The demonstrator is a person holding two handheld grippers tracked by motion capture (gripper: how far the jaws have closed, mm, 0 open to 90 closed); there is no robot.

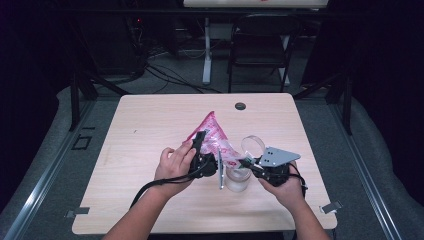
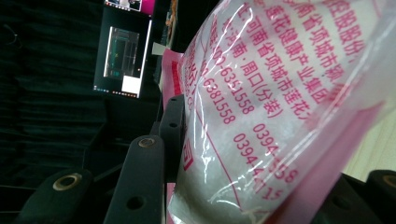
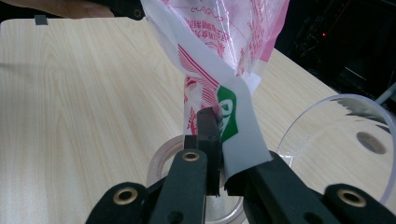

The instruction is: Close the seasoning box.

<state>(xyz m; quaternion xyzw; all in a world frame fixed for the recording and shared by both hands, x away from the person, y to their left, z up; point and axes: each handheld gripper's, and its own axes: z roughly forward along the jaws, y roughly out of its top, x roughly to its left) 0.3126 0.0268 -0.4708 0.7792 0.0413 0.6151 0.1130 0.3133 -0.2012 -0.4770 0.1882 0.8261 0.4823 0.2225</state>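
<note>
A pink and white plastic bag [image 1: 212, 132] with red print and white granules inside hangs tilted over the table. My left gripper [image 1: 201, 137] is shut on its upper part; in the left gripper view the bag [image 2: 280, 93] bulges between the two black jaws. My right gripper [image 1: 245, 162] is shut on the bag's lower white and green corner [image 3: 233, 121], pinched just above a clear jar [image 1: 237, 180]. The jar's rim [image 3: 156, 163] shows below the jaws of the right gripper [image 3: 217, 135].
A clear round lid [image 1: 253, 145] leans just behind the jar, seen large at the right as the lid [image 3: 345, 140]. A thin grey stick [image 1: 220, 172] stands left of the jar. The light wooden table [image 1: 150, 125] has a cable hole [image 1: 240, 106] at the back; a chair [image 1: 262, 45] stands beyond.
</note>
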